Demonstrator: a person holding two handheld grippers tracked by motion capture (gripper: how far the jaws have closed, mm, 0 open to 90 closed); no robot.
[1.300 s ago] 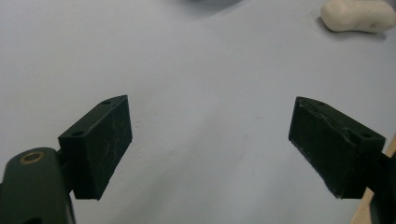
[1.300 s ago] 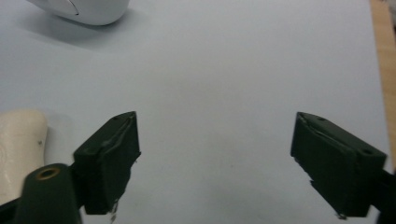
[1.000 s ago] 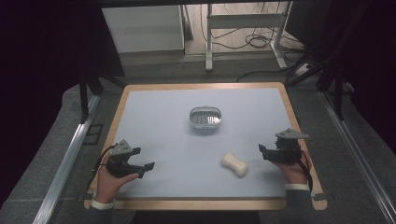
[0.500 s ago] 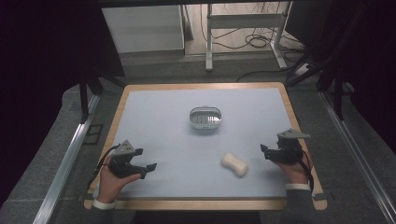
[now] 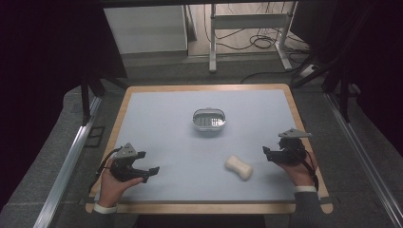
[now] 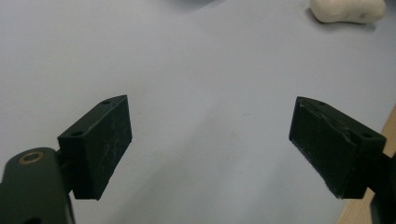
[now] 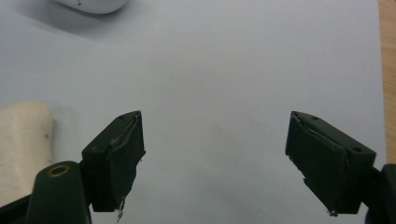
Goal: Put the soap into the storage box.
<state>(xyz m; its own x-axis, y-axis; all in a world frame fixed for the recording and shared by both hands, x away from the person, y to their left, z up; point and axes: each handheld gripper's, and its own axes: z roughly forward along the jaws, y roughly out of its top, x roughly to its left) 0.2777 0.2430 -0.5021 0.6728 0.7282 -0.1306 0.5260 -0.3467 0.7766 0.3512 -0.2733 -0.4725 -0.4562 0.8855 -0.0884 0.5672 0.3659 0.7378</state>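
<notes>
Both claws rest spread and empty on the table (image 5: 157, 114); the right claw (image 5: 270, 153) sits just beside the cream dough-like lump (image 5: 238, 166); I'd straddle its narrow middle squarely; the left claw (image 5: 148, 173) waits well apart.

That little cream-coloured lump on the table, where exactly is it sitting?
In the high view the cream lump lies on the blue mat, near the front and right of centre, between the metal dish behind it and the open right gripper beside it.
</notes>
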